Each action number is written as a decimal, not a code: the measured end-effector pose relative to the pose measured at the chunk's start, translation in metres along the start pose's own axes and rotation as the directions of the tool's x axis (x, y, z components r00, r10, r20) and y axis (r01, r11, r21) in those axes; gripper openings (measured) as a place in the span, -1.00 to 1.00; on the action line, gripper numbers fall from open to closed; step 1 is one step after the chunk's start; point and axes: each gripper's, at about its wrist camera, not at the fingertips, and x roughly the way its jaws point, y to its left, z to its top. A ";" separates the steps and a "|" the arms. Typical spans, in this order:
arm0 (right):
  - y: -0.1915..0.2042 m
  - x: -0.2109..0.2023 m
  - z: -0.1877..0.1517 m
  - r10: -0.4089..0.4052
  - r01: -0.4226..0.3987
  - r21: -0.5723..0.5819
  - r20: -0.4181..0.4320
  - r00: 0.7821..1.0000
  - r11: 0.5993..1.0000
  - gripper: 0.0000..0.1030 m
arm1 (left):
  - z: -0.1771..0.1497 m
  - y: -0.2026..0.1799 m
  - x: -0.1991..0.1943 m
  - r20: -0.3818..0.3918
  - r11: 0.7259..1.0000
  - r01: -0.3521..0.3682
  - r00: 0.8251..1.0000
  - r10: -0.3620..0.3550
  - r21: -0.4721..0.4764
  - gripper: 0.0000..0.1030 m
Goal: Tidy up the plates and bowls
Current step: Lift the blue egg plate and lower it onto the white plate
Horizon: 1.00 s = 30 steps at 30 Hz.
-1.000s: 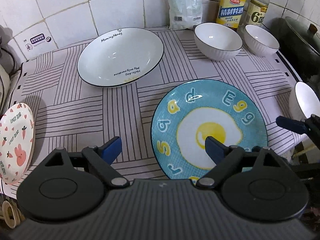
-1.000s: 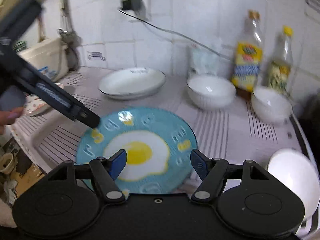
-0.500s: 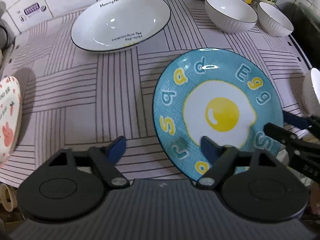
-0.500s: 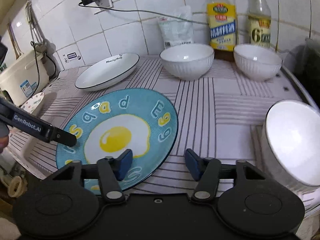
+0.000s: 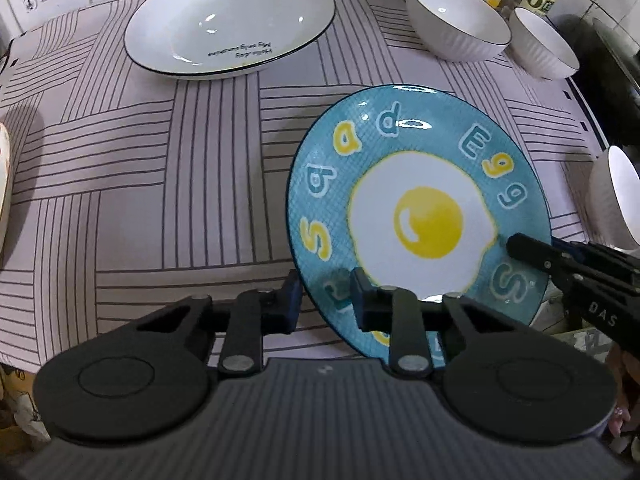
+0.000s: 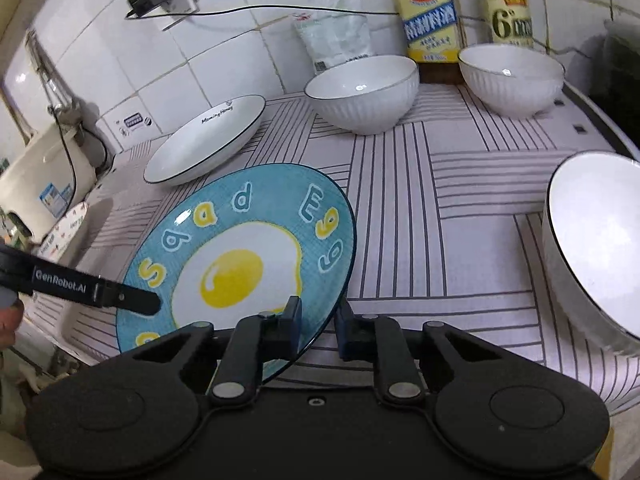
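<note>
Striped pale cloth [image 5: 120, 216] covers a kitchen counter backed by white tiles. Nearest the cameras, a round teal ceramic plate printed with a fried egg and coloured letters [image 5: 416, 208] sits at the front edge of that cloth, and both tools have changed within the last second. A second ago the left gripper [image 5: 325, 300] and the right gripper [image 6: 317, 322] were spread wide above the plate; now each has closed in on the near rim, one finger above and one below, from opposite sides. The plate's near edge looks tilted up off the cloth, which I judge to mean a two-handed lift has started and this plate is the first piece to be moved, perhaps onto another plate.

Its glaze is glossy and smooth, so the thin rim could slip between the pads.

Beyond it lies a shallow oval white dish with a black rim and lettering [image 5: 228, 24]. To the right a white ribbed bowl [image 6: 592, 252] stands close by, and two more white ribbed bowls [image 6: 362, 94] wait before the bottles [image 6: 430, 12] at the wall.
</note>
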 end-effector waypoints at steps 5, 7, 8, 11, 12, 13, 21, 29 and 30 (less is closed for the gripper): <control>-0.006 0.005 0.001 0.032 -0.032 0.055 -0.010 0.999 0.998 -0.60 | -0.003 0.003 0.002 0.049 1.000 0.011 0.999 -0.010 -0.023 -0.51; -0.012 0.007 0.002 0.064 -0.062 0.082 -0.012 0.998 0.995 -0.61 | -0.005 0.004 0.003 0.073 0.999 0.020 0.997 -0.018 -0.026 -0.50; -0.013 0.007 0.002 0.071 -0.070 0.079 -0.015 0.997 0.994 -0.61 | -0.006 0.004 0.003 0.076 0.999 0.019 0.997 -0.017 -0.027 -0.50; -0.015 0.007 0.004 0.091 -0.089 0.055 -0.031 0.995 0.995 -0.60 | -0.003 0.003 0.004 0.061 0.999 0.018 0.998 -0.015 -0.037 -0.48; -0.016 0.008 0.005 0.101 -0.099 0.049 -0.039 0.994 0.994 -0.60 | -0.002 0.003 0.005 0.051 0.999 0.020 0.999 -0.018 -0.040 -0.48; -0.017 0.007 0.006 0.108 -0.107 0.040 -0.043 0.993 0.993 -0.60 | 0.000 0.003 0.005 0.042 0.999 0.019 0.999 -0.017 -0.043 -0.48; -0.007 0.001 0.009 0.123 -0.126 -0.034 -0.068 0.990 0.991 -0.59 | 0.003 0.004 -0.001 0.010 0.998 -0.014 1.000 0.015 -0.062 -0.46; 0.001 -0.008 0.014 0.149 -0.153 -0.060 -0.060 0.987 0.986 -0.59 | 0.003 0.009 -0.023 0.045 0.998 -0.013 0.999 0.016 -0.061 -0.46; 0.001 -0.009 0.015 0.152 -0.155 -0.062 -0.058 0.987 0.986 -0.58 | 0.003 0.011 -0.026 0.058 0.998 -0.012 0.998 0.016 -0.062 -0.46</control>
